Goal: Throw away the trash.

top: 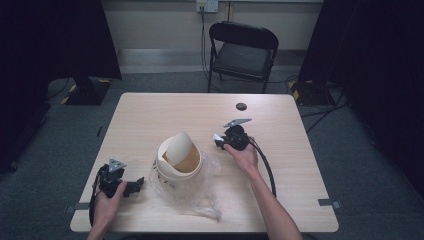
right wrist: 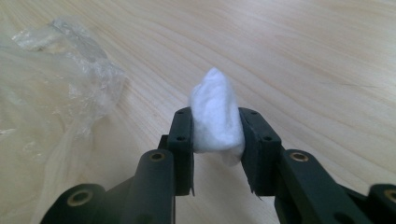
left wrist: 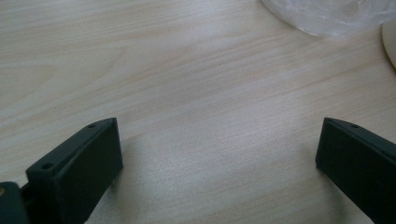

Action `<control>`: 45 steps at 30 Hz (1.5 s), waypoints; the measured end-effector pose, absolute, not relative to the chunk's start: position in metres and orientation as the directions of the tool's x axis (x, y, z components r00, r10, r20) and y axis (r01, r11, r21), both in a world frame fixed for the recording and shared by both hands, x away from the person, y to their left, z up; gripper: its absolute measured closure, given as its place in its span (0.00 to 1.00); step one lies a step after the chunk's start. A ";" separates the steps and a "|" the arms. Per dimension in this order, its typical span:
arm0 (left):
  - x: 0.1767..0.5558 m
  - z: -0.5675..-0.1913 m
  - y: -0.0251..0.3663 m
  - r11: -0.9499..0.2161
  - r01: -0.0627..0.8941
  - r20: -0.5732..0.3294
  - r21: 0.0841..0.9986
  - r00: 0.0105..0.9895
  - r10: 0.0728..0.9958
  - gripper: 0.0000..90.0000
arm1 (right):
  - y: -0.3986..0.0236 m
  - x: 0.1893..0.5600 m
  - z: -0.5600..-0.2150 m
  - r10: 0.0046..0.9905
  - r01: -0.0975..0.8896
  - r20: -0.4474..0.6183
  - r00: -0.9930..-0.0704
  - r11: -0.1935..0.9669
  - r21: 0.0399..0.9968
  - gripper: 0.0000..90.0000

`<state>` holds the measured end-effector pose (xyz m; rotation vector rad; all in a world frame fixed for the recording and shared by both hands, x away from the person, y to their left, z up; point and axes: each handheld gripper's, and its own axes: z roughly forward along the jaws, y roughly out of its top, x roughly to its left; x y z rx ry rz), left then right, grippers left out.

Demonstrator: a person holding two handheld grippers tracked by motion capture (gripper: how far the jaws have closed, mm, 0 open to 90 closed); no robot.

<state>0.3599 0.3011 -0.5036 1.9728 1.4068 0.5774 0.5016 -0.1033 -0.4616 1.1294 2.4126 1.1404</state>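
Note:
A cream bin (top: 179,162) with a tilted swing lid stands mid-table on a clear plastic bag (top: 192,197). Just right of it my right gripper (top: 218,140) points left, shut on a white wad of tissue (right wrist: 215,112) that bulges up between its pads (right wrist: 184,135). The tissue is squeezed between both jaws above the wood. My left gripper (top: 136,184) rests low at the front left of the table, aimed toward the bin. Its jaws stand wide open over bare wood, with nothing between the fingers (left wrist: 88,158). The bag's edge (left wrist: 327,16) lies ahead of it.
The light wooden table (top: 150,115) has a round black cable port (top: 241,106) near its far edge. A black folding chair (top: 242,50) stands behind the table. Crumpled bag plastic (right wrist: 60,79) spreads left of my right gripper. Dark curtains hang at both sides.

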 end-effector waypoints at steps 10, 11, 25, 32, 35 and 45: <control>0.360 -0.504 0.301 -0.222 0.663 -0.011 0.715 0.329 0.944 0.00 | -0.109 0.496 -0.453 0.728 0.547 0.127 -0.674 0.376 0.748 0.76; 0.360 -0.504 0.301 -0.224 0.663 -0.010 0.715 0.330 0.944 0.00 | -0.110 0.495 -0.452 0.728 0.543 0.123 -0.675 0.377 0.750 0.76; 0.359 -0.504 0.301 -0.230 0.661 -0.008 0.714 0.337 0.942 0.00 | -0.114 0.473 -0.437 0.712 0.522 0.158 -0.684 0.327 0.787 0.79; 0.359 -0.504 0.302 -0.230 0.661 -0.009 0.714 0.337 0.941 0.00 | -0.112 0.461 -0.418 0.700 0.489 0.153 -0.698 0.309 0.816 0.80; 0.359 -0.504 0.302 -0.230 0.661 -0.009 0.714 0.337 0.941 0.00 | -0.110 0.455 -0.414 0.689 0.477 0.144 -0.710 0.321 0.818 0.80; 0.359 -0.504 0.301 -0.230 0.662 -0.008 0.714 0.336 0.942 0.00 | -0.106 0.432 -0.396 0.659 0.420 0.104 -0.745 0.342 0.841 0.80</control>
